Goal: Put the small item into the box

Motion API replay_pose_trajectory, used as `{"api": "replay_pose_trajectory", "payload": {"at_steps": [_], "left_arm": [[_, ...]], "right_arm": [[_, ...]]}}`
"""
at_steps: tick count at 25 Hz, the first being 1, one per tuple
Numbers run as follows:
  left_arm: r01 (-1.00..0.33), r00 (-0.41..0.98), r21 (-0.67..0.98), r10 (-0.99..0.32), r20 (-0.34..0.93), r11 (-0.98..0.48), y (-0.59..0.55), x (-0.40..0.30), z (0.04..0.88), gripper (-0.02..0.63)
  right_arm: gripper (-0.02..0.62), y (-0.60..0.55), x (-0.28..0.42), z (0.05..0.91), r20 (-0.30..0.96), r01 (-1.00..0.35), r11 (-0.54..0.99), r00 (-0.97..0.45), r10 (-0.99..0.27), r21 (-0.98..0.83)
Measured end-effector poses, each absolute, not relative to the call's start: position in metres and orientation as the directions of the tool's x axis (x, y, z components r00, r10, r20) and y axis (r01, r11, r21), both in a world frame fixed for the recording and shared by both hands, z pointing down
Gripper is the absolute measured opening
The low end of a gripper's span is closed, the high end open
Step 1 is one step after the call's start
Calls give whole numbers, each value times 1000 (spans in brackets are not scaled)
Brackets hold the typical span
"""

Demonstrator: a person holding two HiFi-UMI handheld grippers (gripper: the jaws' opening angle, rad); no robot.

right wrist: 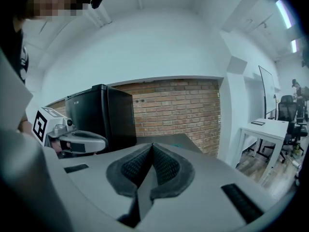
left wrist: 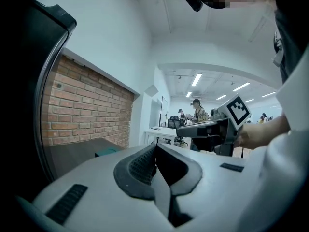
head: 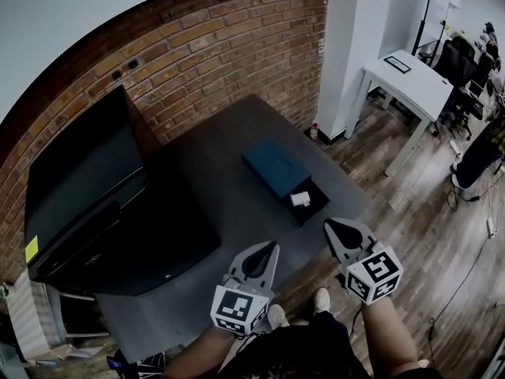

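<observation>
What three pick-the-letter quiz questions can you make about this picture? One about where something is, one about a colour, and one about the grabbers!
1. Where is the small white item?
A. On the floor
B. On the black tray beside the blue box
C. In a gripper

2. What colour is the wall behind the table?
A. Green
B. Yellow
C. Red-brown brick

3. How are the left gripper and right gripper?
A. Both shut and empty
B. Both wide open
C. One holds the box

Answers: 1 B, the head view shows it there, away from both grippers. 2 C, bricks show in every view. 3 A, each gripper view shows its jaws together with nothing between.
</observation>
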State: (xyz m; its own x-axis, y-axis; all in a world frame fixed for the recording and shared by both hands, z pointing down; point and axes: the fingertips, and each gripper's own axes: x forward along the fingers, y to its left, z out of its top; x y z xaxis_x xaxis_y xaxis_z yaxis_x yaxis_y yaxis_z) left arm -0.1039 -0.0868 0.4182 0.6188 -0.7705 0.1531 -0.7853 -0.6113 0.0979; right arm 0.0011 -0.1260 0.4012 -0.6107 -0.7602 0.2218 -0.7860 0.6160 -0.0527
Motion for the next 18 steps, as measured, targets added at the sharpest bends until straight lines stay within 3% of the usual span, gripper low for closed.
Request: {"api": "replay_pose_trajectory", "payload": {"at_steps": [18], "left_arm": [[-843, 537, 138, -826, 169, -520, -72, -68, 427, 34]], "right_arm": [[18, -101, 27, 407, 225, -721, 687, -687, -691, -91]]}}
